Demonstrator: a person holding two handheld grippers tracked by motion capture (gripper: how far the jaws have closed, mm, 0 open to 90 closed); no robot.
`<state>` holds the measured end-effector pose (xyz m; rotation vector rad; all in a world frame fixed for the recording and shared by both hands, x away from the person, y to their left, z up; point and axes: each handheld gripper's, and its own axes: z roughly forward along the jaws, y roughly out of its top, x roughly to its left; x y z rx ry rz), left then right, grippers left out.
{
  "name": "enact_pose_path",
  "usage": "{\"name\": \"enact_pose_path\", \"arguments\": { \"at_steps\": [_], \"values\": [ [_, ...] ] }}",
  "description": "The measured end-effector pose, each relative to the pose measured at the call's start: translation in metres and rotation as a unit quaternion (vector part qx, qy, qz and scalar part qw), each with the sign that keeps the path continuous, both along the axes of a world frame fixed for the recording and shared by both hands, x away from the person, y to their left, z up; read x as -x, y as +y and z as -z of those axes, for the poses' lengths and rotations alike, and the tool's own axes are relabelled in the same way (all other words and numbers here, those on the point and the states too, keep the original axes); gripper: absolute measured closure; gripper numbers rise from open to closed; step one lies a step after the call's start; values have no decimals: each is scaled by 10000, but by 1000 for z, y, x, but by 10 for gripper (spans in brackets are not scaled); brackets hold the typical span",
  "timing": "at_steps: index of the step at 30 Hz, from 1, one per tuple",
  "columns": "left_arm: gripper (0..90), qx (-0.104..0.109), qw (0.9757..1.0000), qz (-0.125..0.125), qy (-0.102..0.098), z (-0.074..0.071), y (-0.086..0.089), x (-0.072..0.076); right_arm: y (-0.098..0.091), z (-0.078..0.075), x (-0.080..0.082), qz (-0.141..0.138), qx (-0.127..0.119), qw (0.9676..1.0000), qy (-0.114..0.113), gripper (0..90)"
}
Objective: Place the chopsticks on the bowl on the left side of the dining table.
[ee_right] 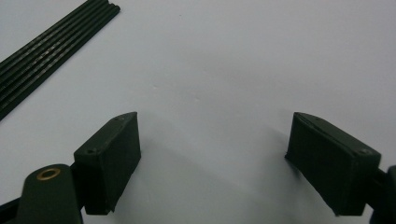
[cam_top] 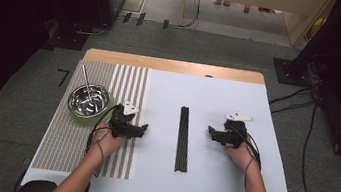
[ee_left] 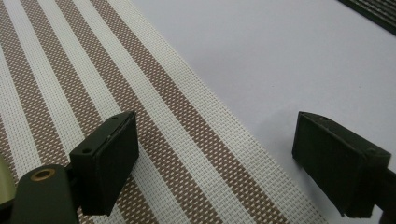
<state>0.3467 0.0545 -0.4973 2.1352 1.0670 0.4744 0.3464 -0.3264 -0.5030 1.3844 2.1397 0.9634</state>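
**Both grippers poised either side of the black rods**

While nothing is yet in either grip, I have my two tools resting low over the table (cam_top: 266, 190), one on each side of the bundle of thin black rods (cam_top: 183, 138), which looks to me like the thing to be handled. The bundle lies lengthwise down the middle of the white sheet (cam_top: 209, 96), running away from me, its rods pressed side by side and neatly aligned, so either tool could close on it across its narrow width.

My left gripper (cam_top: 142, 128) sits at the seam where the striped woven placemat (cam_top: 68, 142) meets the white sheet; in the left gripper view its jaws stand wide apart with only mat and sheet between them, and the end of the rods shows at the far top corner (ee_left: 373, 11). My right gripper (cam_top: 211, 131) mirrors it, its jaws pointing inward toward the bundle; in the right gripper view those jaws are likewise spread with bare white sheet between, the rods (ee_right: 51, 44) well off to one side.

Further left, a steel bowl (cam_top: 88, 100) sits on a green coaster (cam_top: 108, 102) at the mat's far half, with a metal stick (cam_top: 86, 83) leaning in it. I judge that a likely destination, which would explain the mat-side hand waiting near it.
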Motion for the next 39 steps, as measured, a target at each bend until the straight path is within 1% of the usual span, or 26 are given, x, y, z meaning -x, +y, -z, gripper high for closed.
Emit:
{"name": "enact_pose_path", "arguments": {
  "at_steps": [3, 5, 8, 23, 26, 30, 39],
  "values": [
    [146, 0, 10000, -8, 2, 0, 0, 0, 0, 0, 0, -1, 2, 10000, -3, 170],
    [143, -8, 10000, -75, 8, 0, -1, 1, 0, 0, 0, -6, 5, 10000, -13, 170],
    [138, -17, 9999, -99, 4, 0, -1, 1, 0, 0, 0, -13, 9, 10000, -5, 170],
    [134, -8, 9999, -103, 23, 0, -1, 1, 0, 0, -1, -24, 12, 10000, 24, 164],
    [134, -13, 9999, -102, 24, 0, -1, 0, 0, -1, -2, -19, -1, 10000, 53, 153],
    [134, -28, 10000, -86, 27, 0, -1, 0, 1, 0, -3, -85, 7, 9999, 87, 117],
    [134, -38, 10000, -84, 35, 0, -1, 0, 2, 0, -3, -92, 4, 9999, 85, 112]
  ]
}}
